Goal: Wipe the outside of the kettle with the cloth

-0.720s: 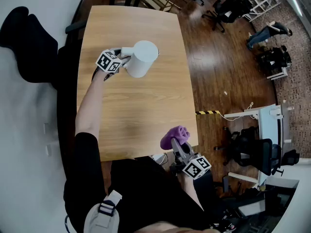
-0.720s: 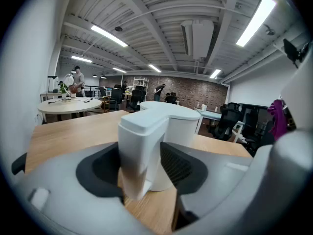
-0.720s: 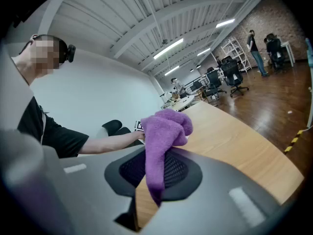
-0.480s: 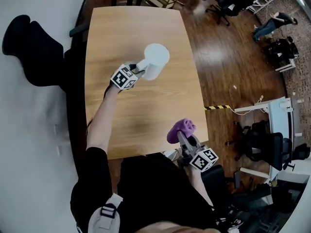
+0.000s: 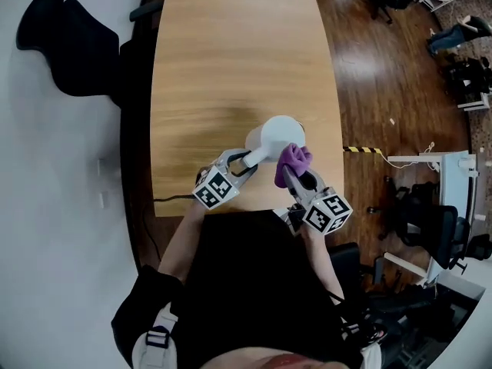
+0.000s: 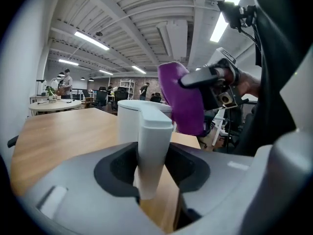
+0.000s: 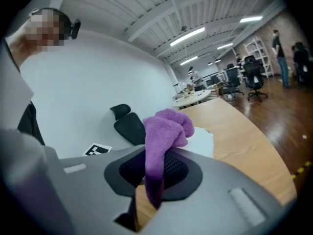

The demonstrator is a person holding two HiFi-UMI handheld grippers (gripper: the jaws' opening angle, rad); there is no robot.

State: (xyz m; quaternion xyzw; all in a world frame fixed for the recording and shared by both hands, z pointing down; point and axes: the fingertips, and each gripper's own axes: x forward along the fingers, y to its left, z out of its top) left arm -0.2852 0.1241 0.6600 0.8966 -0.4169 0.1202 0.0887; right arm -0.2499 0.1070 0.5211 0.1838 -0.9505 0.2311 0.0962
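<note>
A white kettle [image 5: 277, 137] stands near the front right edge of the wooden table [image 5: 223, 60]. My left gripper [image 5: 244, 160] is shut on its handle [image 6: 152, 146], which runs up between the jaws in the left gripper view. A bunched purple cloth [image 5: 293, 161] is pinched in my right gripper [image 5: 296, 177] and lies against the kettle's right side. In the left gripper view the cloth [image 6: 182, 99] hangs just right of the kettle body [image 6: 128, 124]. In the right gripper view the cloth [image 7: 164, 141] fills the jaws, with a bit of white kettle [image 7: 204, 142] behind it.
A black office chair [image 5: 69, 41] stands left of the table. Wooden floor with a yellow-black tape strip [image 5: 361, 150] lies to the right, with more chairs and a desk [image 5: 430, 198] beyond. A dark cable [image 5: 165, 200] hangs at the table's front edge.
My left gripper has brought the kettle from the far middle of the table toward the near right edge. The right gripper has carried the cloth up against the kettle's side.
</note>
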